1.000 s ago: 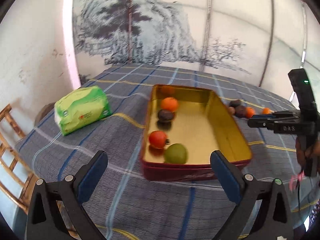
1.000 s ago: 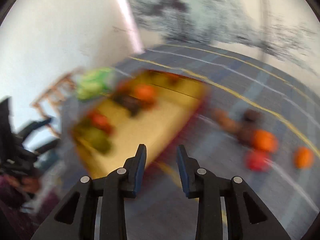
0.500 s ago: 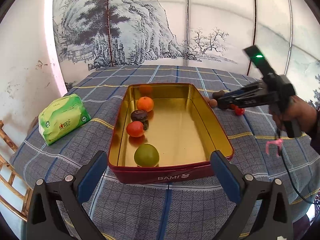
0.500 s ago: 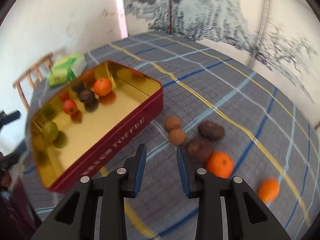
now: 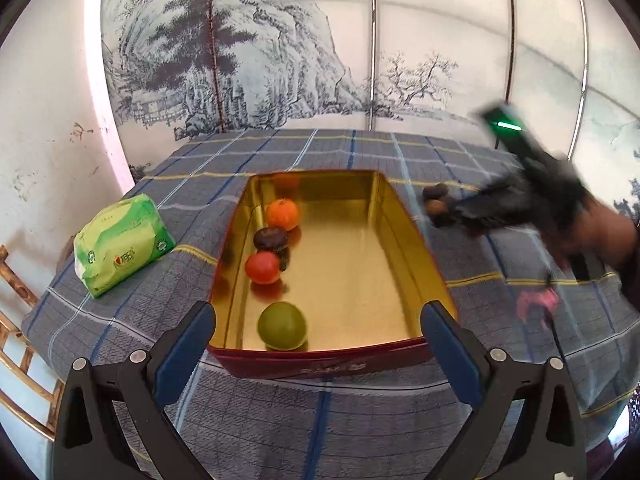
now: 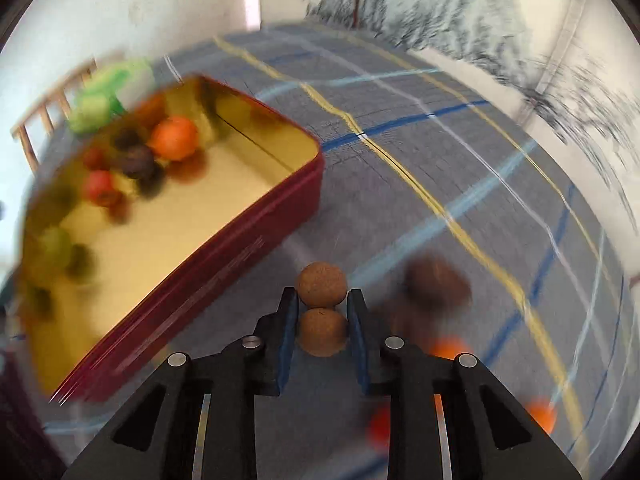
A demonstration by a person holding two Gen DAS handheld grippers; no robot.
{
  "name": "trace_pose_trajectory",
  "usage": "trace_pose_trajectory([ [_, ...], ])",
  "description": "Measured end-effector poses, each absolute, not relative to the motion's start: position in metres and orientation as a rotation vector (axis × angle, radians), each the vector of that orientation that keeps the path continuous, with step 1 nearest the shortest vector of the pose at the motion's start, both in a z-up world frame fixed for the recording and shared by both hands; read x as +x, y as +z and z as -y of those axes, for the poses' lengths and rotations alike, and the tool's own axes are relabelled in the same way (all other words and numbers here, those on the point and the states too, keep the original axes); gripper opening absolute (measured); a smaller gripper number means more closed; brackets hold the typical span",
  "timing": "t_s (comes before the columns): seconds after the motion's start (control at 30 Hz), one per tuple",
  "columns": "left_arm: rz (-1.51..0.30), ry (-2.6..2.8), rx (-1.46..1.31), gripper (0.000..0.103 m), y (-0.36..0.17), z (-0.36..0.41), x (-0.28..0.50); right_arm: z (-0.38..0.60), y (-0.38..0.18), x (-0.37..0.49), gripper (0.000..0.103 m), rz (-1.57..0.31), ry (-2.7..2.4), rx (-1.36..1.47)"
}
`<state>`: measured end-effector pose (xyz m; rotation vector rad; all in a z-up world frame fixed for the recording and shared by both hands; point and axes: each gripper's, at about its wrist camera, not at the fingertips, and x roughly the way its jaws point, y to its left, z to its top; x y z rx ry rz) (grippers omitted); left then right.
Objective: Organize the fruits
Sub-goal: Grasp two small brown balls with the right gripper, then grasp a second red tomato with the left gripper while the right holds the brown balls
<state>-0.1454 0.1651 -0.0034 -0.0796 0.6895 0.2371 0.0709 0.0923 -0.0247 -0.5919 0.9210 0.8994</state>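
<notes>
Fruits: 2 small brown fruits (image 6: 322, 308), at 3 o'clock of the tin (image 6: 256, 236) on the surface, sit between the right tongs (image 6: 322, 322), clamped on the nearer 1, so the farther could roll away, while the left tongs (image 5: 320, 336) stand apart.

A red tin (image 5: 332, 362) with a gold interior sits open on the checked cloth, holding an orange (image 5: 283, 213), a dark brown fruit (image 5: 270, 238), a red fruit (image 5: 263, 267) and a green fruit (image 5: 282, 325) in a row along its left wall. Just outside, two round tan-brown fruits (image 6: 322, 308) touch each other, with blurred dark, orange and red fruits (image 6: 436, 282) near them.
</notes>
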Motion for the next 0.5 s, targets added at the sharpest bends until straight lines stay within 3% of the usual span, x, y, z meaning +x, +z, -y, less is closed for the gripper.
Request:
trace_pose_trajectory([
  [0.27,-0.7,0.046,-0.014,0.101,0.014,-0.112,-0.121,0.13,-0.009,0.038,0.026,-0.856,0.541,-0.222],
  [0.5,-0.759,-0.148,-0.022,0.101,0.011,-0.06,-0.063,0.216,-0.032,0.068,0.026,-0.904,0.331,-0.126],
])
